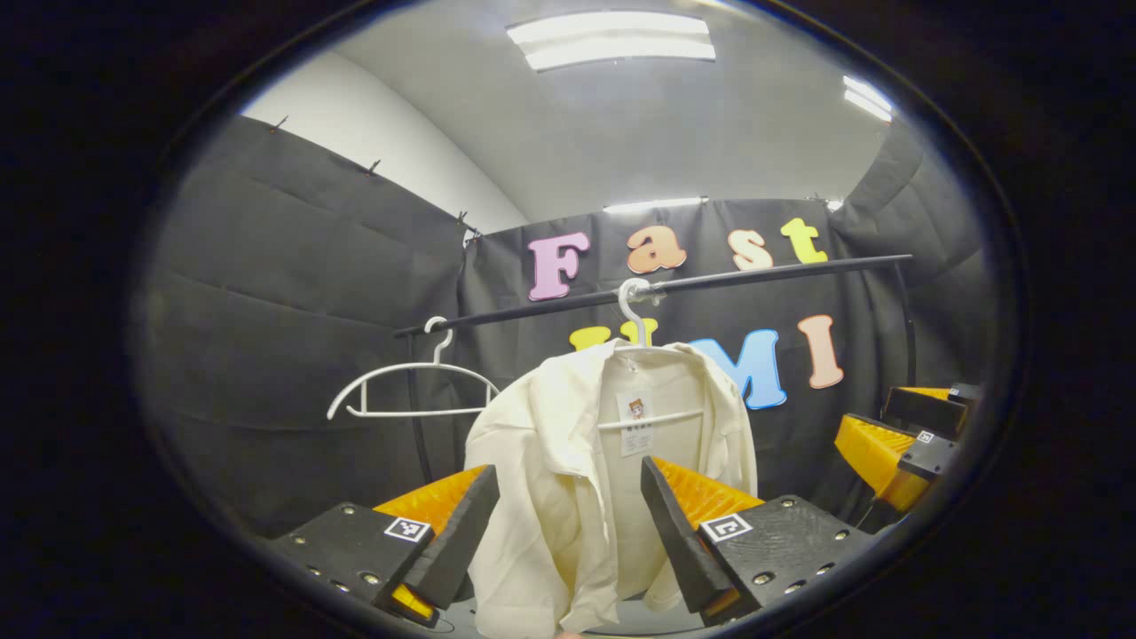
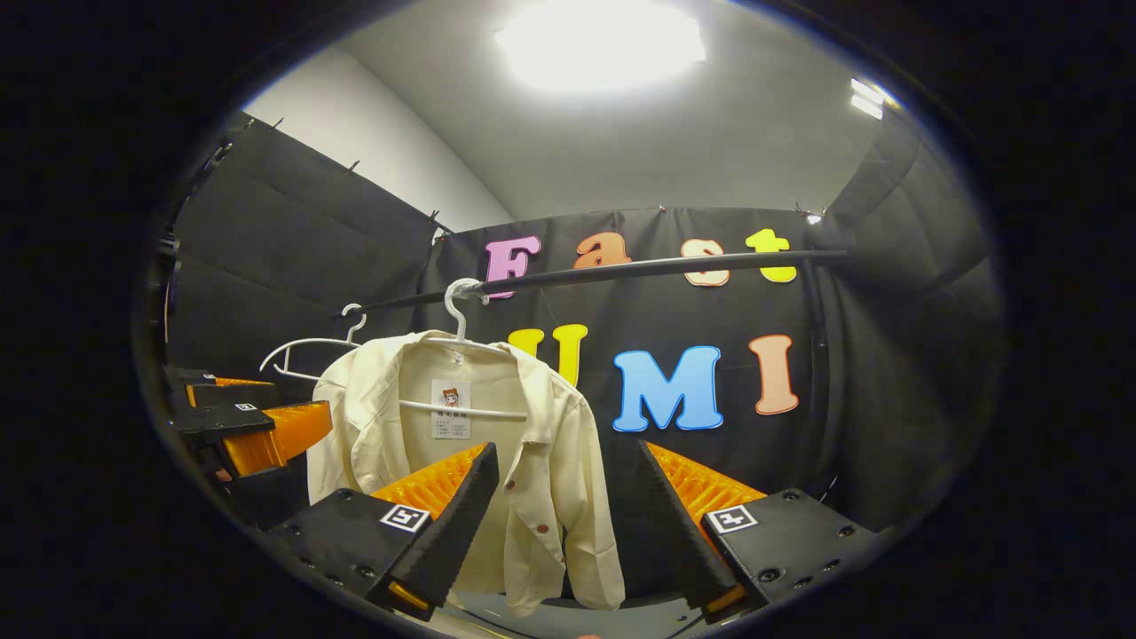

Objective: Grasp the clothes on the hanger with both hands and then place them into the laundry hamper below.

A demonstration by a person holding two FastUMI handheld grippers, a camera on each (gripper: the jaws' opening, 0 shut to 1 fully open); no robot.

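Observation:
A cream button shirt (image 1: 541, 497) hangs on a white hanger (image 1: 632, 306) from a black rail (image 1: 710, 280). My left gripper (image 1: 568, 466) stands open just in front of the shirt, its fingers framing the collar and front, not touching the cloth. In the right gripper view the same shirt (image 2: 532, 461) hangs left of centre on its hanger (image 2: 457, 311). My right gripper (image 2: 566, 446) is open, aimed at the shirt's right sleeve and short of it. The right gripper (image 1: 901, 435) shows at the right edge of the left gripper view, and the left gripper (image 2: 244, 426) at the left edge of the right gripper view.
An empty white hanger (image 1: 413, 390) hangs on the rail left of the shirt, also seen as the empty hanger (image 2: 306, 348) in the right gripper view. The rail (image 2: 621, 266) runs bare to the right, up to a black upright post (image 2: 812, 355). Black cloth walls close in on three sides.

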